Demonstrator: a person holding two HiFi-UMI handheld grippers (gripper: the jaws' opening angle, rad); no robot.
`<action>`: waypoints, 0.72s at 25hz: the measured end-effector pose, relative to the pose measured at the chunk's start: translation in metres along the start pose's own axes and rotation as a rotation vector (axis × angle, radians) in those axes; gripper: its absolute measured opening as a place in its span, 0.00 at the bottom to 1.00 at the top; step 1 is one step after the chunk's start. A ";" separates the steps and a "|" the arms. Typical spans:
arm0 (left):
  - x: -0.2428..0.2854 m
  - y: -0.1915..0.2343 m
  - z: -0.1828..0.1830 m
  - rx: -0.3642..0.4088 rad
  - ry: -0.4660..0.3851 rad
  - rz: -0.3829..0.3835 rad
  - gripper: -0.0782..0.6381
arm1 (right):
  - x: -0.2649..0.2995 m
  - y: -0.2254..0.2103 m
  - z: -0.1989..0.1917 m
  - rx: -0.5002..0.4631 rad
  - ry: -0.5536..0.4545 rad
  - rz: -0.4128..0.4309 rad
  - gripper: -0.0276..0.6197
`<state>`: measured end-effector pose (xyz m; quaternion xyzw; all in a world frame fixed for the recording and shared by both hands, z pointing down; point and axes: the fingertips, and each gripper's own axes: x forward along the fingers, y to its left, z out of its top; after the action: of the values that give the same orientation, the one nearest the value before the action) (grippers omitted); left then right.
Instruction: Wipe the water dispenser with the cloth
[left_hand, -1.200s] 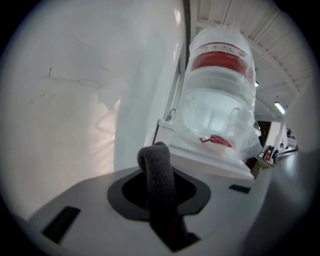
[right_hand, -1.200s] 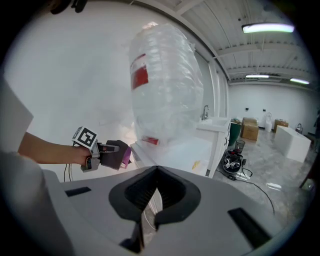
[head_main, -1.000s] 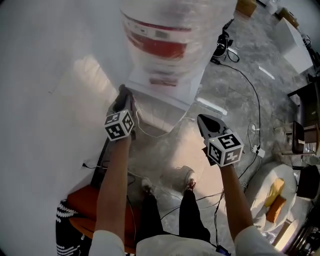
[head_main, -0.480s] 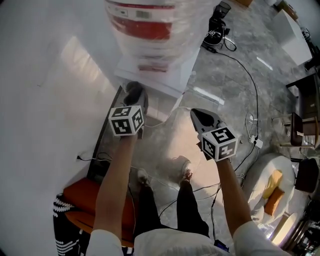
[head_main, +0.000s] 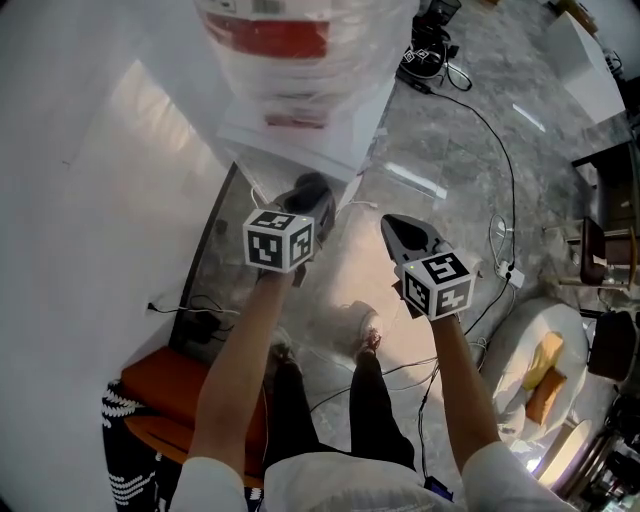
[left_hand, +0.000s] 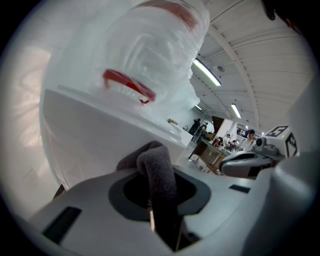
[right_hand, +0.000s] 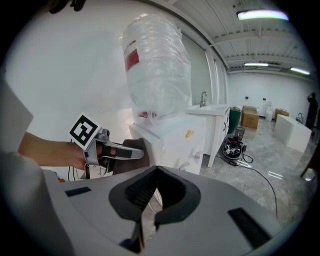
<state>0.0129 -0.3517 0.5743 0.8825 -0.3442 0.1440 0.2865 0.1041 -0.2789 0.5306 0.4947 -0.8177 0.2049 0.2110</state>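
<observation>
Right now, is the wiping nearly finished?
Done: can't tell, no wiped patches show. In hand: the left gripper is shut on the cloth, close beside the dispenser. The right gripper is shut and empty. Left: probably most of the wiping.

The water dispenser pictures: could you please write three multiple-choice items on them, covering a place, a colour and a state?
1. Where is the dark grey fuzzy cloth? A in the left gripper's jaws; B on the floor; C on a table.
2. What colour is the band on the plastic-wrapped bottle? A blue; B red; C green.
3. How do the right gripper's jaws stand? A wide apart; B shut on the cloth; C shut, empty.
A, pinched there; B, it shows red; C, they meet on nothing.
</observation>
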 end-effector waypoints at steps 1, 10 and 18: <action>0.004 -0.007 -0.003 -0.001 0.009 -0.014 0.21 | 0.000 0.000 -0.003 0.002 0.003 -0.001 0.06; 0.032 -0.019 -0.039 -0.014 0.085 -0.113 0.21 | 0.008 -0.008 -0.026 0.009 0.043 -0.023 0.06; 0.028 0.061 -0.057 -0.005 0.126 0.013 0.21 | 0.026 -0.004 -0.047 0.015 0.084 -0.013 0.06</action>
<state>-0.0121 -0.3687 0.6577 0.8687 -0.3316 0.2001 0.3088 0.1037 -0.2740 0.5842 0.4923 -0.8034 0.2305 0.2429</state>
